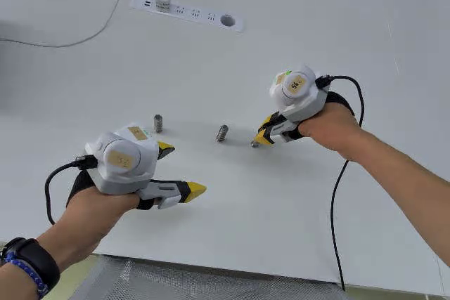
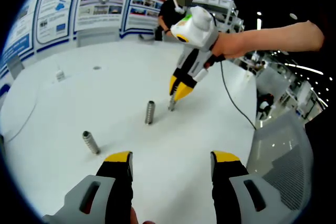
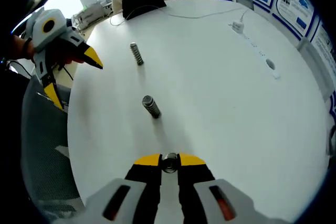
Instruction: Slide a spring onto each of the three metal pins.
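R gripper (image 1: 261,140) clamps pin (image 3: 169,163), mid bench (image 1: 281,223).

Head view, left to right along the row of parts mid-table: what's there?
left spring, standing → middle spring, standing → small metal piece, pinched in the tips of the right gripper. I can't tell whether that piece is a pin or a spring.

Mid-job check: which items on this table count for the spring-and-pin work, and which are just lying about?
For the job:
- left upright spring
- middle upright spring
- small metal piece, clamped in the right gripper
- left gripper, open and holding nothing

Lying about:
- power strip at the far side
- white cable trailing off to the left
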Demonstrator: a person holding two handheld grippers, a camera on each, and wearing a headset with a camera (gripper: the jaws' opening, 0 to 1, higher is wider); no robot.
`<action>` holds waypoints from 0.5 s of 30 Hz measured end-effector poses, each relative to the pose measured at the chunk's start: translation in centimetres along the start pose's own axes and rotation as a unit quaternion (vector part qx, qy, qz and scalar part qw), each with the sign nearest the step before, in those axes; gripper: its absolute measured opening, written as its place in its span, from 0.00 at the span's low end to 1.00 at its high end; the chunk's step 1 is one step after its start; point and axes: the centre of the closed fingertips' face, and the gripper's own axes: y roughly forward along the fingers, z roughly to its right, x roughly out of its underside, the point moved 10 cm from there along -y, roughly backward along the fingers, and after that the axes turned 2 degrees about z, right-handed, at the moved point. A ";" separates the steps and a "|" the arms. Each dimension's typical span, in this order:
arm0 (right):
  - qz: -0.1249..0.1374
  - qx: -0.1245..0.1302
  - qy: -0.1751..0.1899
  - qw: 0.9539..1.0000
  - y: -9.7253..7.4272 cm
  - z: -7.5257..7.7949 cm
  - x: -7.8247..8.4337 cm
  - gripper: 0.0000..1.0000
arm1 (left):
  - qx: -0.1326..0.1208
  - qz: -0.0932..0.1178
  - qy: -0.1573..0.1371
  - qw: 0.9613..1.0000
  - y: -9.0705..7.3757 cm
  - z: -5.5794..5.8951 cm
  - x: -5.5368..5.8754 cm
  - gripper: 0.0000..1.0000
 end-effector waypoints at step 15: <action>0.001 0.003 0.006 1.000 1.6 0.8 0.6 0.13 | 0.001 -0.003 -0.004 1.000 0.1 0.0 0.2 0.61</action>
